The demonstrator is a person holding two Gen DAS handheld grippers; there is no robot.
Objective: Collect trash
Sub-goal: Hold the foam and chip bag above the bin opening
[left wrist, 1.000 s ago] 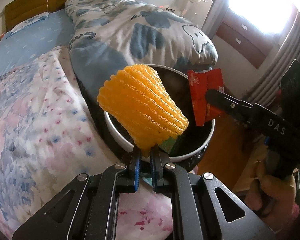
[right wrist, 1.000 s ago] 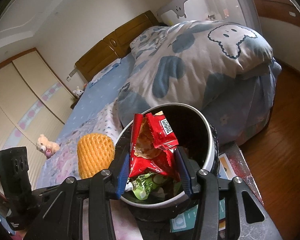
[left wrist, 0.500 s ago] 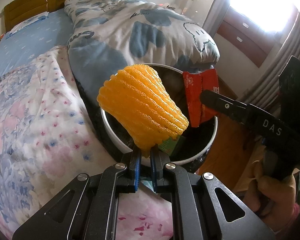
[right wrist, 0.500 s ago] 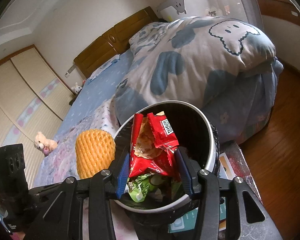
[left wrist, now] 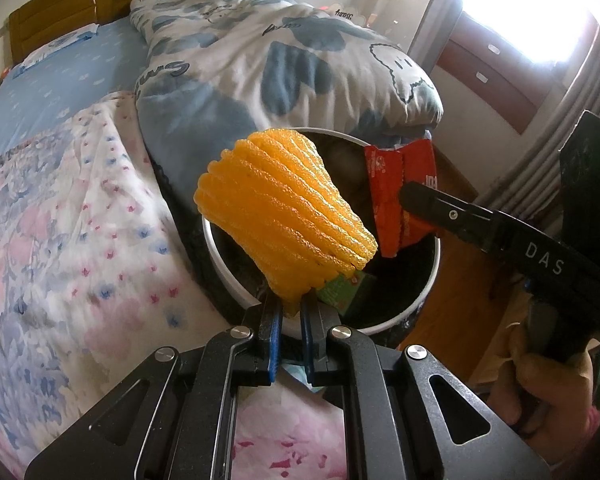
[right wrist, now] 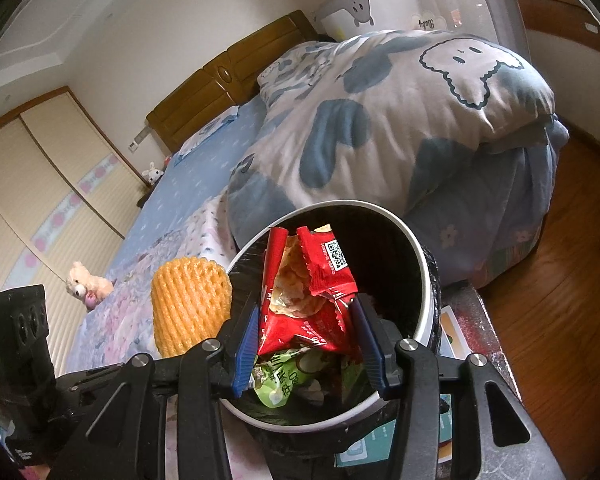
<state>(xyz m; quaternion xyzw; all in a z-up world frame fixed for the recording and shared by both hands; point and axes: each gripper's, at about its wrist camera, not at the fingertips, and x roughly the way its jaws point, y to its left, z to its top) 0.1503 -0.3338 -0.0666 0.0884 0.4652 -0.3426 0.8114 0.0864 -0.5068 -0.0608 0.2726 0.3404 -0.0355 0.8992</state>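
Two hand-held grippers met over a white-rimmed trash bin (right wrist: 424, 280) beside the bed (left wrist: 60, 200). Right hand-held gripper (right wrist: 306, 344), nearer, held a red snack wrapper (right wrist: 304, 300) upright directly above the opening, fingers spread around it. Left hand-held gripper (left wrist: 290, 320) clamped an orange foam net (left wrist: 280, 216), leaning right over the bin's near-left rim. Only the right view showed green wrappers (right wrist: 284, 380) inside

Orange foam fruit net (left wrist: 284, 216) was ribbed and spongy, matt. Red snack wrapper (right wrist: 312, 300) was glossy crinkled foil. Trash bin (right wrist: 424, 300) had a smooth white plastic rim and black film liner. Floor (right wrist: 560, 312) was polished wood; duvet (left wrist: 284, 64) was soft cloth.
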